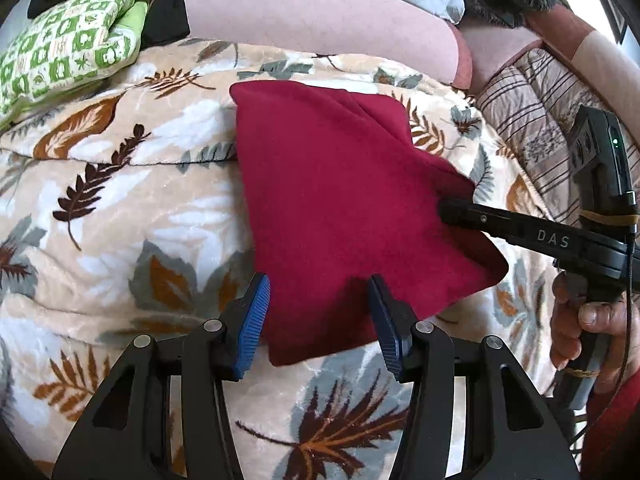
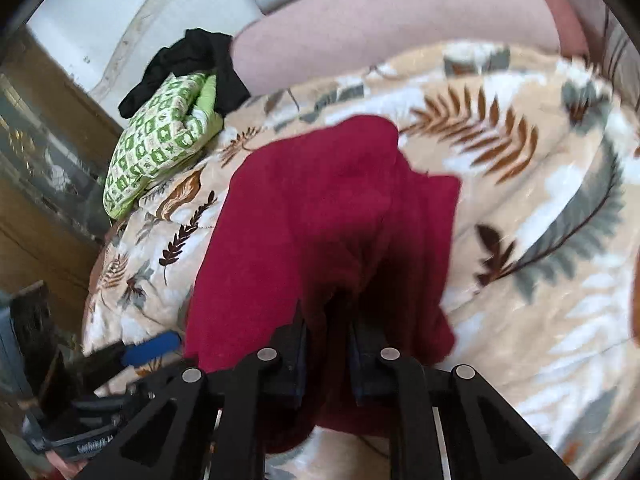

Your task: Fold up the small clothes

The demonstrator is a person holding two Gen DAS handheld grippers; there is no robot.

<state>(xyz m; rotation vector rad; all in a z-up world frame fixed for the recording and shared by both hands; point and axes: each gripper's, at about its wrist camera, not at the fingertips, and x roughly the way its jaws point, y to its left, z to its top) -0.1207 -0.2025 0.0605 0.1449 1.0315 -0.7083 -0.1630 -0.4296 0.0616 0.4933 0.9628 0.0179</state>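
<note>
On the leaf-print blanket lies the dark red garment, already doubled over into a rough, uneven block, with one corner pointing out on my right side. I have the left gripper hanging over the garment's near edge; its blue pads stand apart, one to either side of the near corner, and I see neither pad pressing the cloth. So I record the left claw as open and holding nothing.

From the left wrist view, the right gripper reaches in from the side, its tip buried in the red fabric, and a hand holds its handle. From the right wrist view, the right gripper has its jaws drawn close together, with a bunched fold of the garment between them. I record the right claw as clamped on the cloth. This view is blurred.

Further back, near a pink cushion, a green patterned cloth sits folded, touching a black garment.
</note>
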